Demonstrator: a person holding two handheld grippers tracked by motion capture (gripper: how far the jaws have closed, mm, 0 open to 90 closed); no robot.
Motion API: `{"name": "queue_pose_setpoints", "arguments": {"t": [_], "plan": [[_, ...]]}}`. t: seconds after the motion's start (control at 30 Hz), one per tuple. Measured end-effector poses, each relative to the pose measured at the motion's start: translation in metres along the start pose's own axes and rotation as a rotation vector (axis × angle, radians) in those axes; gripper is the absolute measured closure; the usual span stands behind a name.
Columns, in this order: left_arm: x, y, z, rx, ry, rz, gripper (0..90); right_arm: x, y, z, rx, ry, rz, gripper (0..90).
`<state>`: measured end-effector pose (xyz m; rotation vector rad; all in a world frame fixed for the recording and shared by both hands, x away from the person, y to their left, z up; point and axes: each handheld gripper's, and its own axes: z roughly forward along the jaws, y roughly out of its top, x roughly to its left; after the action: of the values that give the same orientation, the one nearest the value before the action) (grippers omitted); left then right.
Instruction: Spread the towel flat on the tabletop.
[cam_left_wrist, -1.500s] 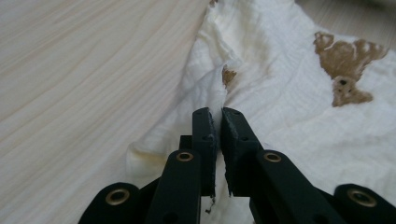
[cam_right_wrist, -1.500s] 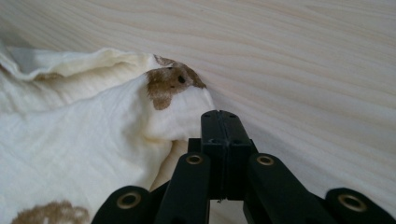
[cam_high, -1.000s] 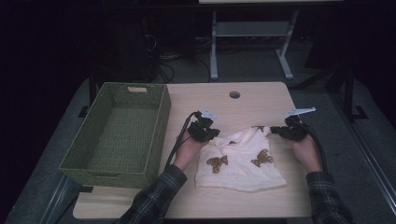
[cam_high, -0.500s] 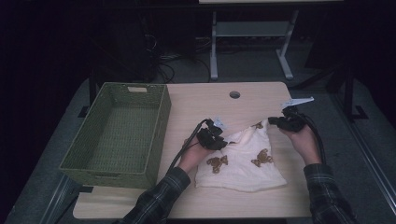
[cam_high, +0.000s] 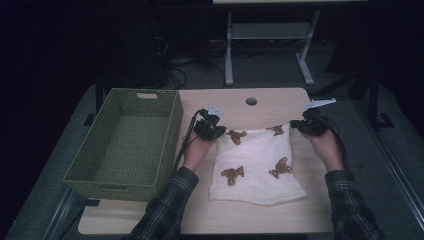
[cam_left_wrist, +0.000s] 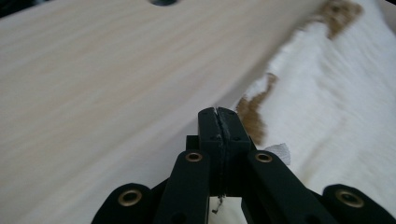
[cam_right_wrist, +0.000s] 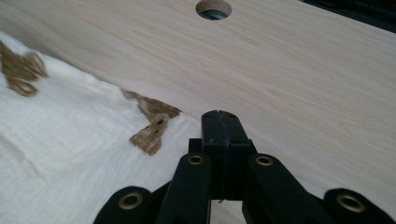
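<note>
The table (cam_high: 260, 215) is seen from above and from the person's side by the high view, facing forward and down, fairly far off. The same tabletop is seen close and low along each gripper's own black jaws by the two gripper views. The round hole (cam_high: 251, 101) and the white cloth (cam_high: 257, 165) are shared by all three.

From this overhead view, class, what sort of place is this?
Probably a lab or workshop: a pale wooden table with a round cable hole, tangled black cables on the floor, and a grey metal stand behind.
</note>
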<state>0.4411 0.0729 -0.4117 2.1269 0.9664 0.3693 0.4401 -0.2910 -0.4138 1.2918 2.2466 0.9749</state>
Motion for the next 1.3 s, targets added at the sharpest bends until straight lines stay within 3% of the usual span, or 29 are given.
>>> {"name": "queue_pose_setpoints", "arguments": {"t": [0.1, 0.17, 0.27, 0.43, 0.5, 0.6, 0.7, 0.87, 1.0, 1.13, 1.3], "plan": [[0.015, 0.001, 0.006, -0.004, 0.038, -0.041, 88.8, -0.001, -0.001, 0.01, 0.007, 0.002, 0.015, 89.1], [0.024, 0.0, 0.012, 0.006, 0.064, -0.046, 88.9, -0.001, -0.003, 0.014, 0.002, 0.006, 0.036, 79.7], [0.035, -0.003, 0.023, 0.006, 0.083, -0.074, 88.8, 0.0, -0.005, 0.016, 0.02, 0.028, 0.046, 81.7], [0.042, -0.009, 0.038, 0.043, 0.079, -0.096, 88.7, 0.001, -0.012, 0.026, 0.081, 0.094, 0.043, 89.7], [0.043, -0.01, 0.041, 0.056, 0.093, -0.086, 88.7, 0.004, -0.015, 0.033, 0.114, 0.108, 0.035, 89.8], [0.044, -0.012, 0.041, 0.05, 0.089, -0.108, 86.7, 0.008, -0.019, 0.043, 0.142, 0.11, 0.028, 89.9], [0.036, -0.011, 0.035, 0.051, 0.06, -0.095, 73.8, 0.007, -0.023, 0.047, 0.147, 0.077, 0.024, 89.7], [0.018, -0.009, 0.012, 0.043, -0.004, -0.074, 60.0, 0.006, -0.029, 0.03, 0.111, 0.113, 0.059, 84.7], [-0.003, -0.018, -0.004, 0.051, -0.053, -0.043, 58.6, 0.017, -0.042, 0.012, 0.098, 0.135, 0.04, 83.2], [-0.019, -0.038, -0.012, 0.07, -0.088, -0.027, 58.9, 0.027, -0.058, -0.005, 0.088, 0.167, 0.032, 84.7], [-0.037, -0.061, -0.022, 0.103, -0.133, 0.001, 60.6, 0.048, -0.073, -0.02, 0.085, 0.193, -0.011, 88.3]]}}
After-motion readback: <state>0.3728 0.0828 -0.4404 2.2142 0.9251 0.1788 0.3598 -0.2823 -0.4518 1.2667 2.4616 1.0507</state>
